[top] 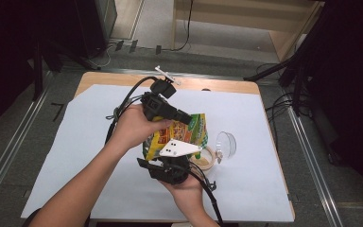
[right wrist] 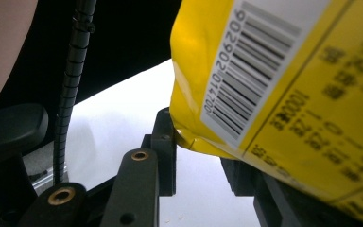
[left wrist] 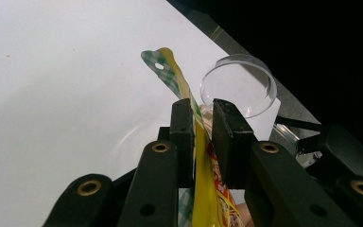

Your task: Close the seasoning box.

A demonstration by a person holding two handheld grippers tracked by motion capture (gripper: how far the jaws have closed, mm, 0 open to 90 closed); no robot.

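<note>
Your two hands meet over the white sheet in the high view, holding a yellow snack bag above a clear cup; its lid lies beside. Left gripper view: your left gripper pinches the bag's top seal. Grip firmly there. Right gripper view: your right gripper brackets the bag's bottom corner, though I cannot tell whether it clamps. Tip slowly, mouth over the cup.
</note>
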